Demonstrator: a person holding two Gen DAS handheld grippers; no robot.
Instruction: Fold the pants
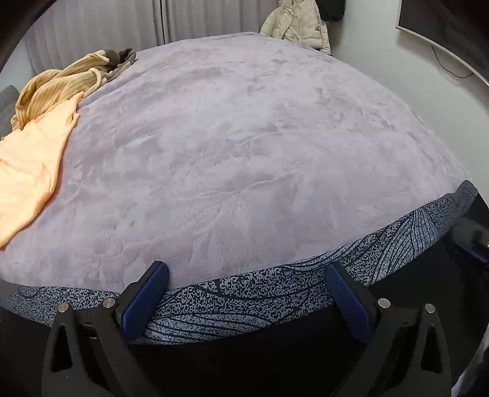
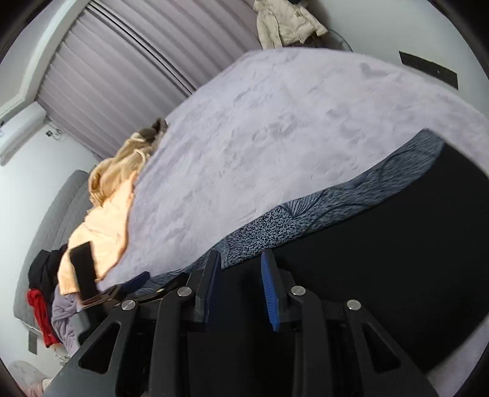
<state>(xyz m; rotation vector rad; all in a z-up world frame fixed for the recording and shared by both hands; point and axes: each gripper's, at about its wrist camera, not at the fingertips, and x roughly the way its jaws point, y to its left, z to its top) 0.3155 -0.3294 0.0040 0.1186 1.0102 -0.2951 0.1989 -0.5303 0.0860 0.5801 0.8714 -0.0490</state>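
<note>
A black garment, likely the pants (image 1: 244,360), fills the dark area at the near edge of the bed, below a speckled blue patterned band (image 1: 244,293). It also shows in the right wrist view (image 2: 382,259). My left gripper (image 1: 246,276) is open, its blue pads wide apart over the patterned band, holding nothing. My right gripper (image 2: 241,259) is open with a narrower gap, over the black garment's edge. The other gripper (image 2: 82,271) shows at the left of the right wrist view.
A lilac plush blanket (image 1: 229,137) covers the bed. A pile of orange and yellow clothes (image 1: 33,128) lies at its left edge. A beige jacket (image 1: 296,24) hangs beyond the bed. Red and black clothes (image 2: 39,302) lie by a grey sofa (image 2: 61,207).
</note>
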